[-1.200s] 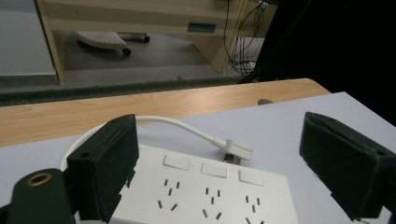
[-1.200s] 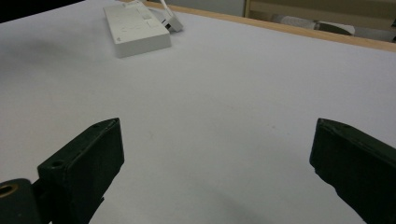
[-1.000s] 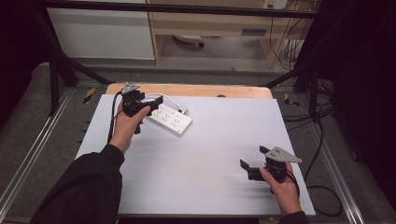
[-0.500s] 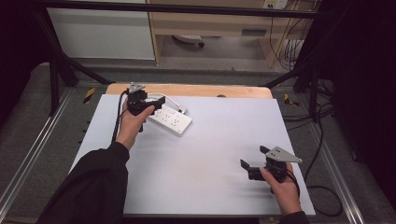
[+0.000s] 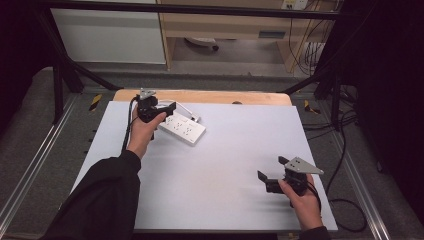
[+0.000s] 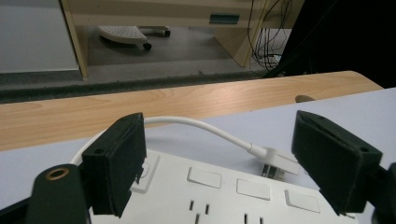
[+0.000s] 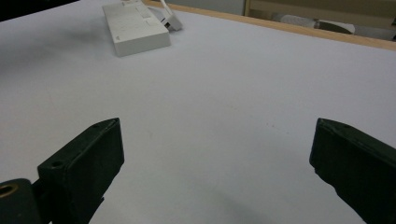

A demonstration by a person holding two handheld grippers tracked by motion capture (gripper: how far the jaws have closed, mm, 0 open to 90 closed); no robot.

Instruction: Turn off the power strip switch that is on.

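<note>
white plastic power strip (image 6: 224, 196) lies between the left gripper's (image 6: 224, 158) spread fingers, which have just been closing, not yet pinching. rigid, light, probably slick; grip its long sides. right gripper (image 7: 215, 172) spread, well apart.

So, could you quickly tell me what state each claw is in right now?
Left claw: open, jaws just closing a little, astride the power strip, not gripping.
Right claw: open, holding nothing.

left gripper (image 5: 167, 111): black body, grey three-cornered plate, black cable, upper left | right gripper (image 5: 270, 182): black jaws, grey plate, lower right | left gripper view: brass-ringed hole lower left | black sleeve (image 5: 102, 197) worn
</note>
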